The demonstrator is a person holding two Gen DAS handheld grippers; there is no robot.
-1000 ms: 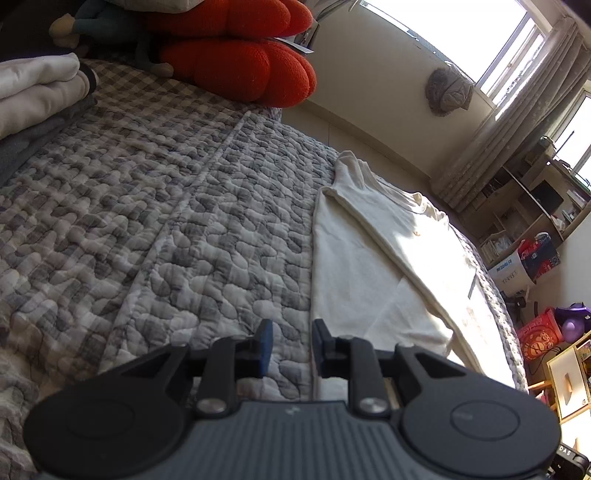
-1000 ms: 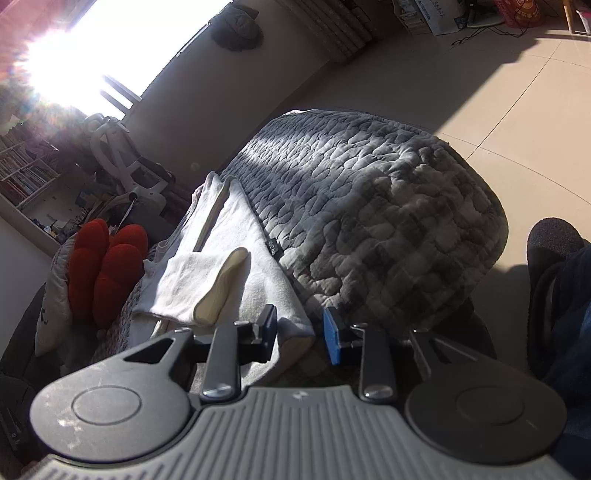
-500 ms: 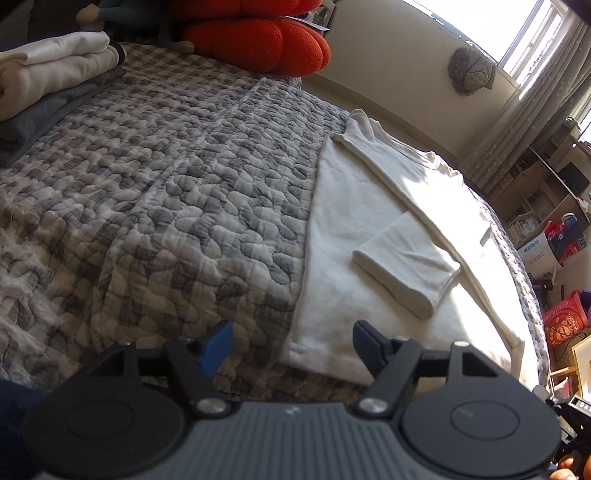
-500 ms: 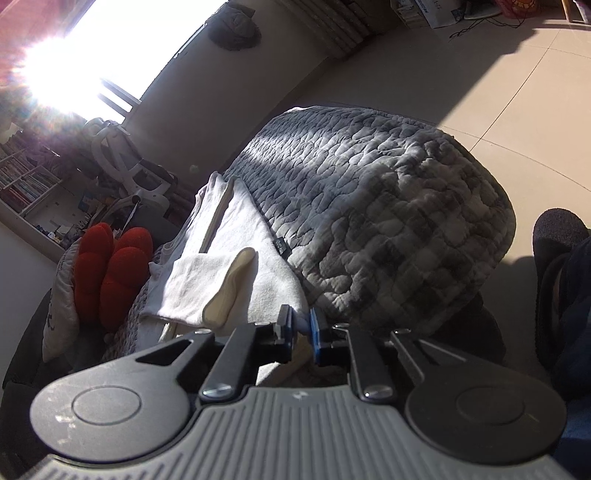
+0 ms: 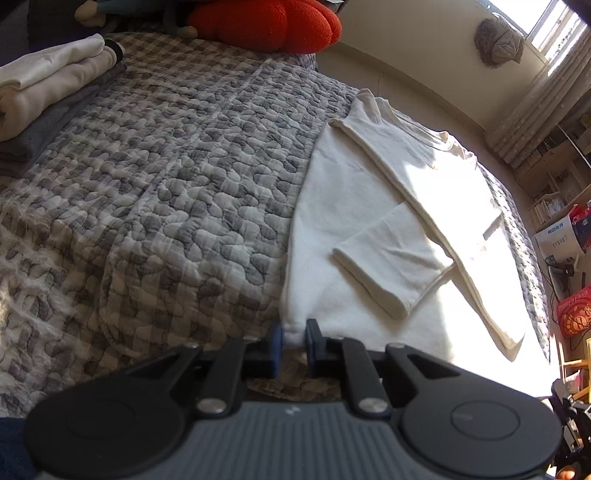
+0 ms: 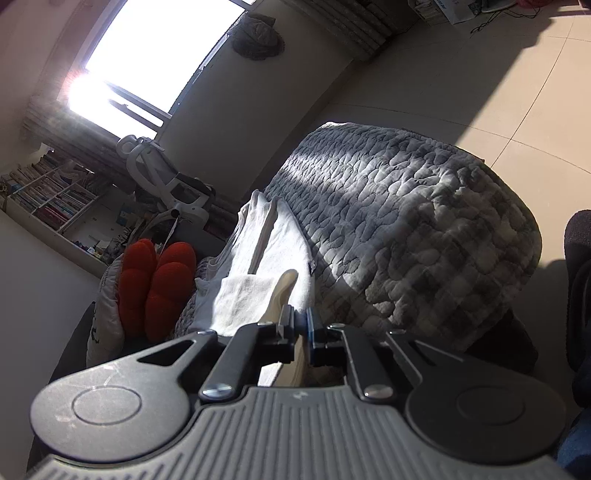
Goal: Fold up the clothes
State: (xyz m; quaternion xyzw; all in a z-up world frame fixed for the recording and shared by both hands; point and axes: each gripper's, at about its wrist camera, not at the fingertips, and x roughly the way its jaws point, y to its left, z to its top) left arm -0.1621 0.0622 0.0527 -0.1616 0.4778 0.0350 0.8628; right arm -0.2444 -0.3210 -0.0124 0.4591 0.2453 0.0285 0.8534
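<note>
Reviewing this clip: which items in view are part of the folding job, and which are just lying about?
In the job: cream shirt, left gripper closing on its near hem corner, right gripper closing on its hem.

Lying about: folded clothes stack, red plush cushion, quilted bedspread, white office chair.

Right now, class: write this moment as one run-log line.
left tool: closing on cream shirt hem corner | right tool: closing on shirt hem | sleeve: folded onto body | quilted bed: supports shirt

The shirt (image 5: 354,206) lies on the quilt (image 5: 166,192), folded clothes (image 5: 48,85) far left, cushion (image 5: 266,22) behind.
</note>
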